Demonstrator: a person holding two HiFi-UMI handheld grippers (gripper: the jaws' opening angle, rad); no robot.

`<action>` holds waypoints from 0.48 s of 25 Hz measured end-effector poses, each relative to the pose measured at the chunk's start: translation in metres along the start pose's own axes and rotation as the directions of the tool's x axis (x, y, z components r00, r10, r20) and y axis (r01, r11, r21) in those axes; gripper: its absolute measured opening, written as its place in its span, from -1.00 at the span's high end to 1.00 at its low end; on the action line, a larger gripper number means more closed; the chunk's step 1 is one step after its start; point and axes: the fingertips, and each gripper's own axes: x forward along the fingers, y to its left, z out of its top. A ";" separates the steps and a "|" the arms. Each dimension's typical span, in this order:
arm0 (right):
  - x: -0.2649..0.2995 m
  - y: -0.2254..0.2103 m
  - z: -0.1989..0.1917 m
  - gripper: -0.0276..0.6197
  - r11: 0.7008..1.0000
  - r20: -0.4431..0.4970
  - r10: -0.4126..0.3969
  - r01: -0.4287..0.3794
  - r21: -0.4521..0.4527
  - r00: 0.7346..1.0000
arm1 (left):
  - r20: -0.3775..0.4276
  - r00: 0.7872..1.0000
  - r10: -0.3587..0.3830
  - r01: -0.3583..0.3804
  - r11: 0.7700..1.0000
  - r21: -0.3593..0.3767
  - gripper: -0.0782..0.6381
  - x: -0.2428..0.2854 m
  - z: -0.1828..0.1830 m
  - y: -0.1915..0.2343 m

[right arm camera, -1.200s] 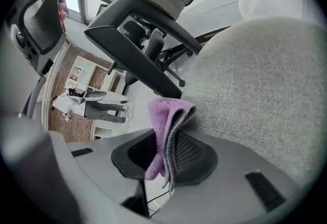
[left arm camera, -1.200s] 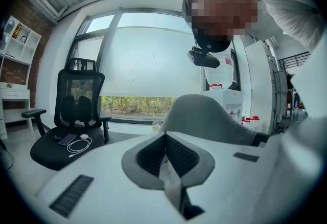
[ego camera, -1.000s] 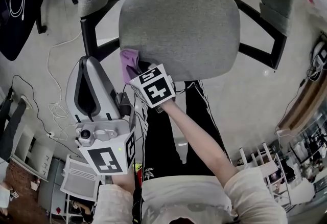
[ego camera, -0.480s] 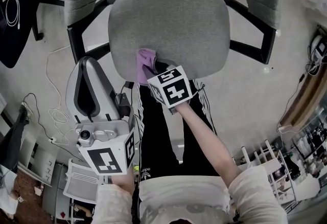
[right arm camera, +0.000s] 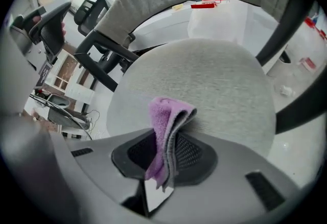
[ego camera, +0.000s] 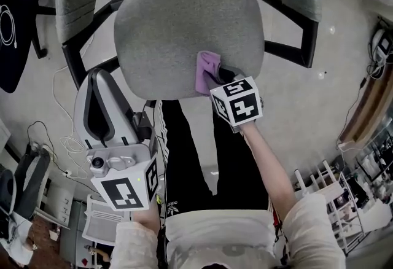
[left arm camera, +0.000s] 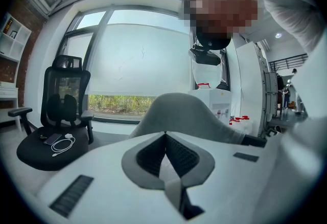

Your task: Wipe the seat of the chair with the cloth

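Right gripper [right arm camera: 162, 165] jaws clamp the cloth [right arm camera: 164, 126]; the seat [right arm camera: 219, 85] stretches away ahead of us; left gripper [left arm camera: 166, 160] jaws together, empty.

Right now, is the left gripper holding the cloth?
No, the purple cloth is clamped in the right gripper; the left gripper has its jaws together, empty.

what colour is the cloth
Purple. The folded purple fleece cloth pinched in the right claw shows best in the right gripper view.

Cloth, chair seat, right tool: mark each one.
cloth [right arm camera: 163, 115], right gripper view, folded purple middle.
chair seat [ego camera: 178, 28], head view, bare grey cushion centre.
right tool [right arm camera: 166, 146], right gripper view, midway between fingertips.
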 end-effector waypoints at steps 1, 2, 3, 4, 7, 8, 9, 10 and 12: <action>-0.006 -0.013 -0.003 0.63 1.000 0.001 -0.018 0.018 0.014 1.000 | 0.000 1.000 -0.004 0.004 1.000 0.001 0.75 0.001 0.000 -0.003; -0.012 -0.025 -0.006 0.63 0.999 0.001 -0.035 0.035 0.029 0.999 | 0.000 1.000 -0.008 0.008 1.000 0.002 0.75 0.002 0.000 -0.005; -0.017 -0.036 -0.008 0.63 0.998 0.001 -0.051 0.051 0.041 0.999 | 0.000 1.000 -0.009 0.009 1.000 0.002 0.75 0.003 0.000 -0.006; -0.022 -0.046 -0.010 0.63 0.997 -0.001 -0.070 0.070 0.045 0.998 | 0.000 1.000 -0.008 0.008 1.000 0.003 0.75 0.003 0.000 -0.008; -0.036 -0.072 -0.017 0.63 0.992 -0.011 -0.126 0.126 0.030 0.992 | 0.002 1.000 -0.006 0.006 1.000 0.005 0.75 0.004 0.002 -0.013; -0.039 -0.078 -0.019 0.63 0.990 -0.015 -0.141 0.141 0.027 0.990 | 0.002 1.000 -0.008 0.008 1.000 0.007 0.75 0.005 0.003 -0.015; -0.042 -0.085 -0.021 0.63 0.987 -0.019 -0.155 0.156 0.024 0.988 | 0.002 1.000 -0.011 0.011 1.000 0.010 0.75 0.005 0.004 -0.018; -0.044 -0.090 -0.022 0.63 0.985 -0.022 -0.170 0.171 0.020 0.985 | 0.003 1.000 -0.014 0.014 1.000 0.013 0.75 0.006 0.005 -0.020; -0.049 -0.100 -0.025 0.63 0.979 -0.026 -0.202 0.203 0.007 0.979 | 0.006 1.000 -0.020 0.020 1.000 0.018 0.75 0.008 0.008 -0.024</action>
